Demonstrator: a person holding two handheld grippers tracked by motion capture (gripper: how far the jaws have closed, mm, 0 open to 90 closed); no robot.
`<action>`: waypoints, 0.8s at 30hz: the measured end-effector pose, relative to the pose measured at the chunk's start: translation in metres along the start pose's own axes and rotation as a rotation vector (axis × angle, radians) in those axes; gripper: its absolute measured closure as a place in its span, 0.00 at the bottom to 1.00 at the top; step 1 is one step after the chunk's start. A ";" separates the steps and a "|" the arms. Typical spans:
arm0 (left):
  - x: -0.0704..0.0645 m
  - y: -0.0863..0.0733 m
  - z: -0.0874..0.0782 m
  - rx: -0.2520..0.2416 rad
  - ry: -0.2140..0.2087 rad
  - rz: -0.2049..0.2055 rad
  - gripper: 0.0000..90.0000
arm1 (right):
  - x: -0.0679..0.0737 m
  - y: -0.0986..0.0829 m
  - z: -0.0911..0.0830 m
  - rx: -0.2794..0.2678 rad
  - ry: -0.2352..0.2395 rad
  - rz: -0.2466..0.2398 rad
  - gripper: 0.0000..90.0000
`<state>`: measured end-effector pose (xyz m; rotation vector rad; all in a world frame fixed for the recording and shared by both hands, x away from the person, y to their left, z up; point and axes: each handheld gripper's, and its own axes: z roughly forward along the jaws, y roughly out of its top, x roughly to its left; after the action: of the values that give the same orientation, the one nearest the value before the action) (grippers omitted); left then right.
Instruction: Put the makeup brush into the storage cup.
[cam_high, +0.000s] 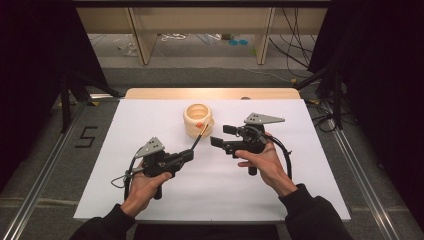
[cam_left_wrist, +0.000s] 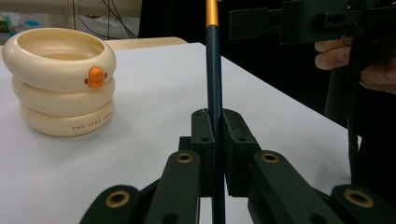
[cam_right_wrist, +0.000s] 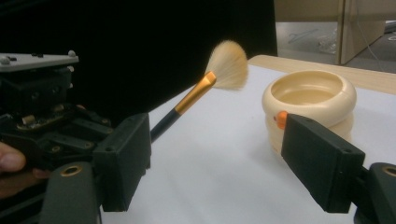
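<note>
- Two grippers are held over a white table (cam_high: 125, 190), one in each of the person's hands.
- Left gripper (cam_left_wrist: 215, 140) has its jaws clamped tight on the dark handle of a brush (cam_left_wrist: 214, 70), gripping it low on the shaft.
- From the right gripper view, the brush (cam_right_wrist: 196, 93) slants up, gold collar and pale fanned bristles raised above the table.
- Right gripper (cam_right_wrist: 219, 158) has its jaws wide apart, holding nothing, near the brush but clear of it.
- Beyond the brush tip stands a cream ringed pot (cam_high: 198, 120) with an orange knob, near the table's far edge.
</note>
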<state>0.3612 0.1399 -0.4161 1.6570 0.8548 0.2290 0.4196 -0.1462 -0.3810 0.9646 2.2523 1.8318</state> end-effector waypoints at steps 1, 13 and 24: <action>0.000 0.000 0.000 -0.004 -0.001 -0.003 0.94 | 0.001 0.000 -0.001 -0.004 0.008 0.015 0.28; -0.007 -0.001 0.002 -0.010 -0.024 -0.008 0.94 | 0.003 -0.002 0.005 -0.051 0.056 0.060 0.34; -0.010 -0.002 0.002 -0.034 -0.035 -0.014 0.94 | 0.007 -0.007 0.014 -0.056 0.101 0.096 0.41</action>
<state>0.3547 0.1315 -0.4152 1.6187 0.8313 0.2031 0.4178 -0.1312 -0.3890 1.0096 2.2338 2.0154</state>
